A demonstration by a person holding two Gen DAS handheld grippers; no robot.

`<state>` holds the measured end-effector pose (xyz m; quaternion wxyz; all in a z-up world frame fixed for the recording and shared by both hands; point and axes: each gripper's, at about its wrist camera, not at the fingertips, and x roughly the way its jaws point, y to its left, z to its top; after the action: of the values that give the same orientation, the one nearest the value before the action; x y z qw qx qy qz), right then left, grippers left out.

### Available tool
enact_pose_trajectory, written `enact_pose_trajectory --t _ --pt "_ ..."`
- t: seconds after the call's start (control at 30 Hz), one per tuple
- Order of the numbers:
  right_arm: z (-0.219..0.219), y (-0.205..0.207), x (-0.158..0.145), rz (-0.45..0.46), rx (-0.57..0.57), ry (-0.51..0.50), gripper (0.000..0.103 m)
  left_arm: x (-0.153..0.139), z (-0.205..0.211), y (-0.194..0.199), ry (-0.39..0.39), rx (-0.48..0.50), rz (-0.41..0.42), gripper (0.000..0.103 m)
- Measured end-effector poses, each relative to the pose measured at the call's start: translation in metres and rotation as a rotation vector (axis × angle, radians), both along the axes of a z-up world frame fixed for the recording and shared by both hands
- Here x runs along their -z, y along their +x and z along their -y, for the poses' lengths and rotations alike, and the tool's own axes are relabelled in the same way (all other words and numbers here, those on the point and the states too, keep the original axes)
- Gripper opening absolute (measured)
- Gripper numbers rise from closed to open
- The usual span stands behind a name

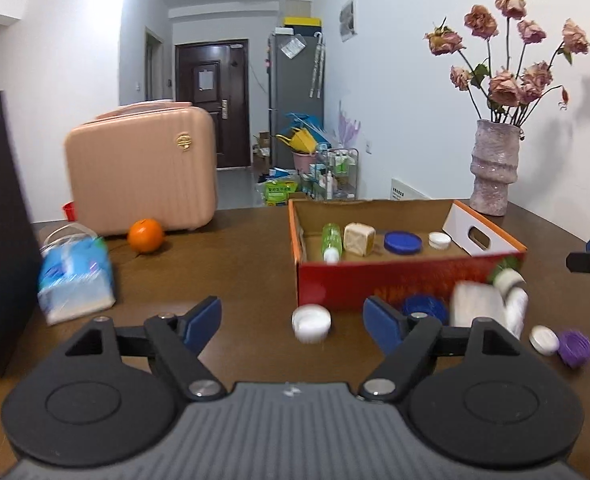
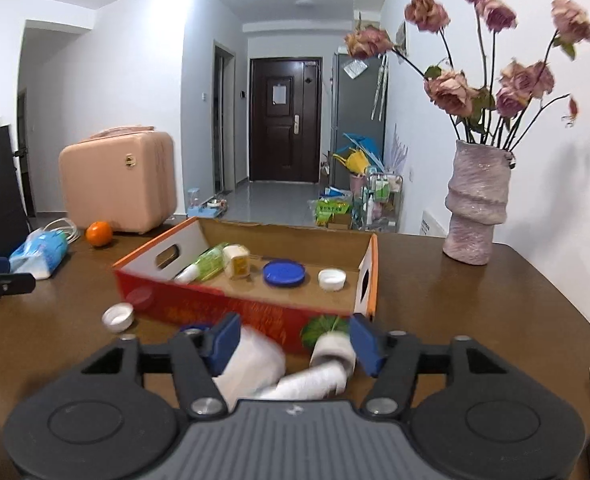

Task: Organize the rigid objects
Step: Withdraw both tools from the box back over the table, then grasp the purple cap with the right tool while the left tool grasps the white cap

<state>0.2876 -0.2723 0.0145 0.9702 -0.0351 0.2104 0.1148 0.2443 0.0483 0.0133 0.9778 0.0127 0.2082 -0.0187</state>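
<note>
Left hand-held gripper (image 1: 293, 316) spread, angled down over table (image 1: 235, 264), right hand-held gripper (image 2: 295, 338) spread

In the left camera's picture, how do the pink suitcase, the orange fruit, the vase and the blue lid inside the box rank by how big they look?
1. Pink ribbed hard-shell suitcase
2. Mauve textured ceramic vase
3. Round orange fruit and flat blue plastic lid: about alike, so unranked.

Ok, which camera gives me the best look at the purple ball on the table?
Left wrist view. The purple ball sits low at the right, beside a small white cap, blurred but unobstructed. The right wrist view does not show it at all.
</note>
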Motion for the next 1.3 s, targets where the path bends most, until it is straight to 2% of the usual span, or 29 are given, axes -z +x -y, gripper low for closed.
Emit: enact_pose_trajectory --t 0.17,0.27,0.37,0.5,0.63,0.77,0.93,1.03,1.13,1.3 --pt "-0.004 -0.067 0.022 -0.002 0.028 0.037 0.067 0.015 -0.008 -0.073 -0.077 -0.015 -0.045 0.086" --pt "-0.005 -0.106 0.037 -0.006 0.044 0.066 0.074 0.021 -0.010 -0.103 -0.095 -0.038 -0.079 0.086" --pt "-0.007 -0.132 0.050 -0.030 0.042 0.072 0.076 0.024 -0.010 -0.127 -0.086 -0.045 -0.059 0.088" --pt "-0.012 -0.154 0.053 -0.031 0.043 0.044 0.076 0.031 -0.007 -0.143 -0.075 -0.050 -0.047 0.088" --pt "-0.008 -0.167 0.050 0.003 0.051 0.066 0.081 0.031 -0.003 -0.140 -0.083 -0.022 -0.060 0.088" --pt "-0.005 -0.159 0.054 -0.011 0.074 0.060 0.080 0.034 -0.003 -0.123 -0.143 0.019 -0.083 0.088" --pt "0.000 -0.125 0.063 -0.070 0.098 0.045 0.078 0.039 0.003 -0.080 -0.097 0.034 -0.102 0.086" --pt "0.004 -0.097 0.068 -0.107 0.122 0.035 0.078 0.046 0.000 -0.031 -0.120 0.068 -0.169 0.086" --pt "0.009 -0.071 0.071 -0.130 0.132 0.015 0.078 0.050 0.002 0.012 -0.086 0.074 -0.175 0.085" --pt "0.018 -0.027 0.078 -0.186 0.179 -0.028 0.078 0.059 0.006 0.080 -0.087 0.085 -0.233 0.077"
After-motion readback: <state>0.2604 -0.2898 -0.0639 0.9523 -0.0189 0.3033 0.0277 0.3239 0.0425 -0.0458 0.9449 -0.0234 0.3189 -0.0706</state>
